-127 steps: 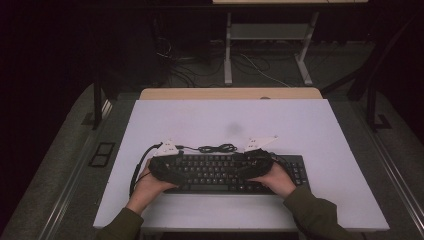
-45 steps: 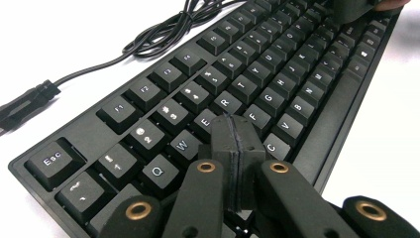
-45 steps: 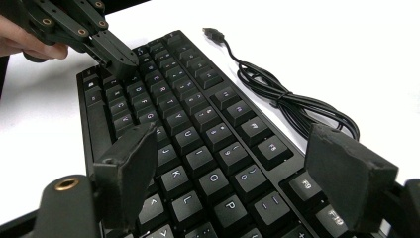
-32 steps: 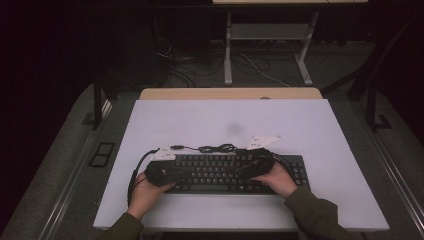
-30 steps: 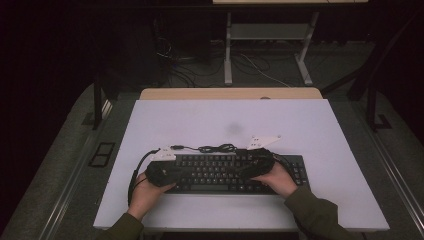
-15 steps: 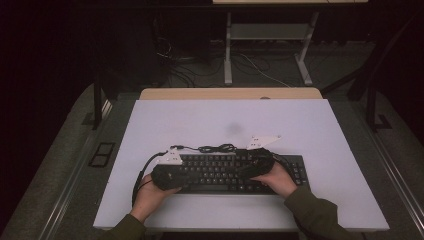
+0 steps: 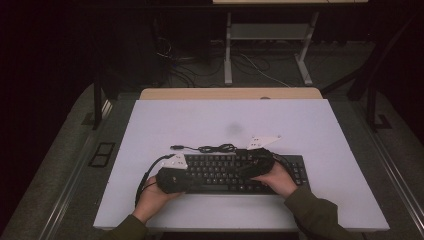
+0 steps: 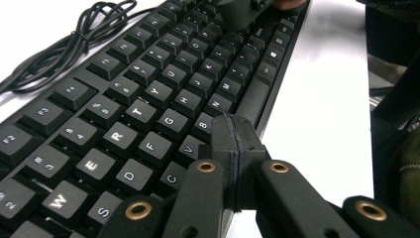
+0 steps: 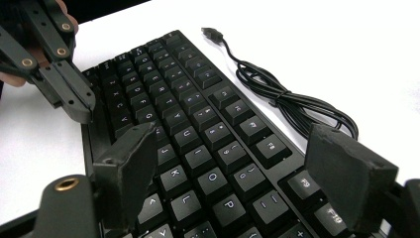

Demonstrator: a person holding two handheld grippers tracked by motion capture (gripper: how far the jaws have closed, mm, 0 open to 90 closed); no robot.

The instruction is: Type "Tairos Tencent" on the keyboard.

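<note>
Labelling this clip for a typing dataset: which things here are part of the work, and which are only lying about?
In the work:
- black keyboard
- left gripper, jaws shut, tip over the keys near the space bar
- right gripper, jaws open above the keys

Lying about:
- keyboard's bundled USB cable, unplugged on the white table

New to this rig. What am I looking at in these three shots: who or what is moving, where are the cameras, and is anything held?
No robot arm here: a person holds a two-jaw hand tool in each hand. The high view looks down on a white table from the person's side; the other two cameras ride on the tools and look along their jaws. On the table lies a black keyboard with its bundled USB cable behind it. The left gripper is shut, its tips over the keys near the space bar. The right gripper is open over the keyboard's right half, jaws apart above the keys. Neither holds anything.
</note>
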